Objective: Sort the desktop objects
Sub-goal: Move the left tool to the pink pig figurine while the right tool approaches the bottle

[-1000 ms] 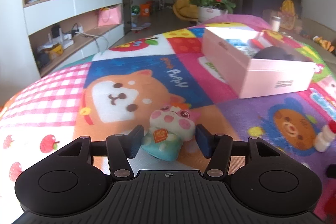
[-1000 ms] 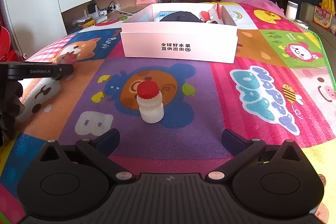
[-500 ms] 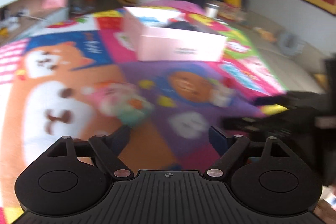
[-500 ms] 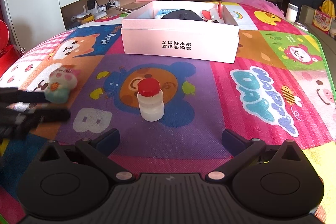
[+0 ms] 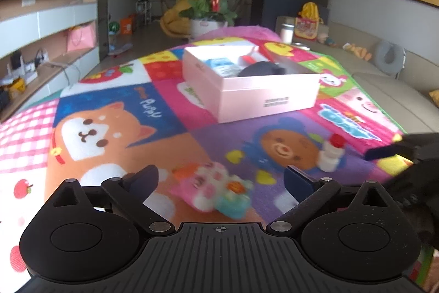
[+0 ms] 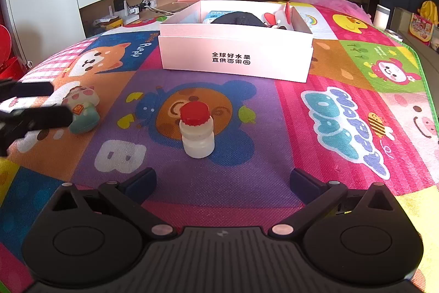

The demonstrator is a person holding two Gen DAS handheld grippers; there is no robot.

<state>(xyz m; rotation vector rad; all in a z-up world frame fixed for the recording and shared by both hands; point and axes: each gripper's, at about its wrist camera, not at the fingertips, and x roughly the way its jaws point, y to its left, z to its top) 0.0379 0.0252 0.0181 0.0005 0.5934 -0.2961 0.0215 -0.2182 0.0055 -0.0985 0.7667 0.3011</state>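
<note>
Released pig toy (image 5: 216, 192), left tongs (image 5: 221, 177) wide

Left matte black plastic two-finger gripper (image 5: 221, 180): ribbed centre, crosshair mark, round side discs
Right matte black plastic two-finger gripper (image 6: 222, 180): same build — silver screws
Fingertips (image 6: 142, 180): dark blue pads

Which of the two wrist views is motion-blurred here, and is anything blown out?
Left wrist view: smeared, the pig toy and small bottle soft; the pink box rim glares white. Right wrist view: sharp, box print legible, bottle crisp, only fisheye bending at the edges.
</note>
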